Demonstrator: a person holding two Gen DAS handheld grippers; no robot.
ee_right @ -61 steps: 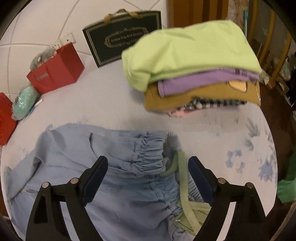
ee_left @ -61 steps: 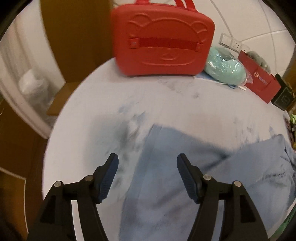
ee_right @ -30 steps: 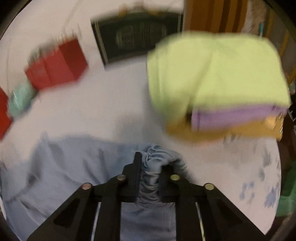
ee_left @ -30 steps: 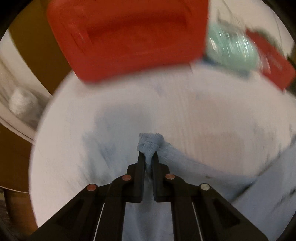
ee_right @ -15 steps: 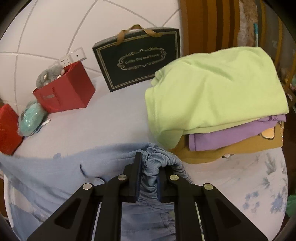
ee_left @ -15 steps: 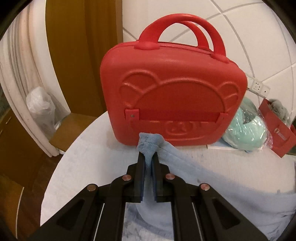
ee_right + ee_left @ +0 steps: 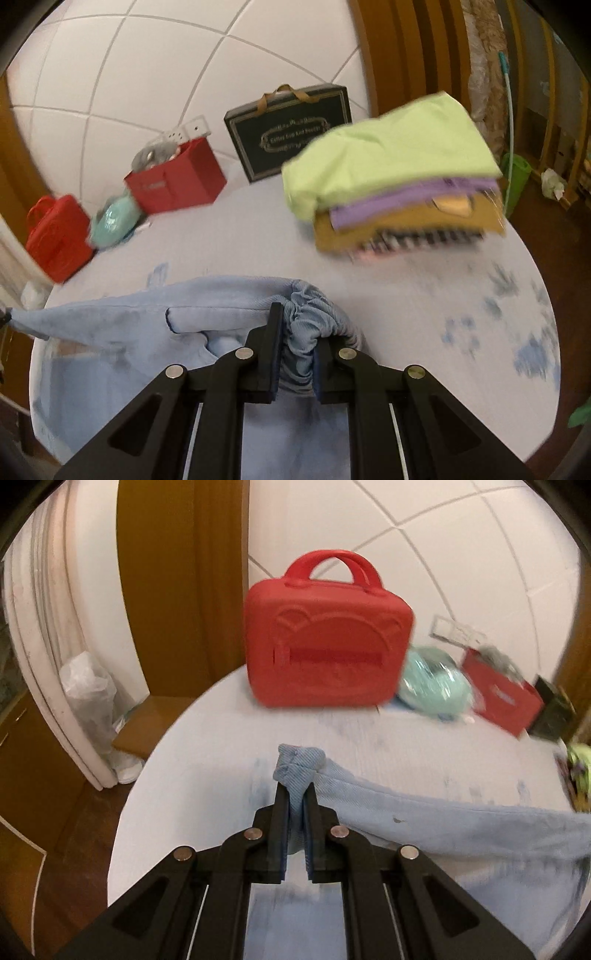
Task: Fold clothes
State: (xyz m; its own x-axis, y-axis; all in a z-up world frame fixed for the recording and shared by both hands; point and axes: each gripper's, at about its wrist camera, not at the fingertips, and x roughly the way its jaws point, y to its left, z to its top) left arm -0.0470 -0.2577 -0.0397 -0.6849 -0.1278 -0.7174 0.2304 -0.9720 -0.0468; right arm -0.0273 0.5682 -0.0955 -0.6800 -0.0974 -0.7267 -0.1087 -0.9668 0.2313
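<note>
A pair of light blue pants (image 7: 122, 332) hangs stretched between my two grippers above a round white table (image 7: 424, 295). My left gripper (image 7: 295, 797) is shut on the hem end of a pant leg (image 7: 299, 764). My right gripper (image 7: 297, 332) is shut on the gathered elastic waistband (image 7: 314, 310). The pants run off to the right in the left wrist view (image 7: 461, 830). Their lower part drapes below both grippers.
A red case (image 7: 328, 642) with handles, a mint bundle (image 7: 436, 686), a red gift bag (image 7: 177, 181) and a dark gift box (image 7: 291, 125) stand along the far wall. A stack of folded clothes (image 7: 399, 177) with a green top sits at the back right.
Both grippers closed on the pants about a second ago and lifted them off the table. Since half a second ago both have drawn back from the far objects, the pants still held.
</note>
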